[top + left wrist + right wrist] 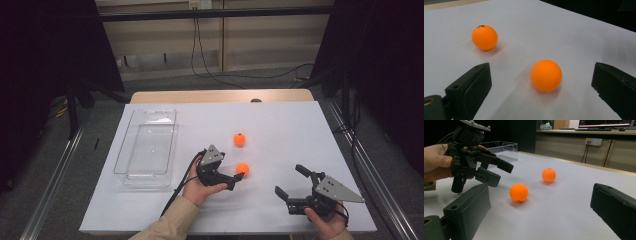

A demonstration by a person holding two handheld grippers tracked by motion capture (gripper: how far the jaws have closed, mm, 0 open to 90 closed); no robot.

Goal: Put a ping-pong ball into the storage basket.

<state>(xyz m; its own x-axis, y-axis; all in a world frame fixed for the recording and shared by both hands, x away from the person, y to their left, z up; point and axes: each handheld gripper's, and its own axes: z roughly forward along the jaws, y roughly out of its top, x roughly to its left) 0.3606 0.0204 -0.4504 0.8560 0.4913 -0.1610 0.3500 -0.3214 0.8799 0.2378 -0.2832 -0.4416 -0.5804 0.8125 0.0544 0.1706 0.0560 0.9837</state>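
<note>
Two orange balls lie on the white table top. The nearer ball point(242, 168) point(546, 75) point(519, 192) rests just ahead of my left gripper point(237, 180) point(541, 85), whose jaws stand open on either side of it without touching. The farther ball point(239, 139) point(484, 37) point(548, 175) sits apart, beyond it. My right gripper point(291, 182) point(539, 205) is open and holds nothing, at the front right of the table. In the right gripper view the left gripper point(496, 173) and the hand holding it show at the left.
A clear plastic tray point(145, 147) point(506, 148) stands lengthwise at the table's left side. A wooden table edge point(220, 96) runs along the back. Dark curtains flank both sides, and cables cross the floor behind.
</note>
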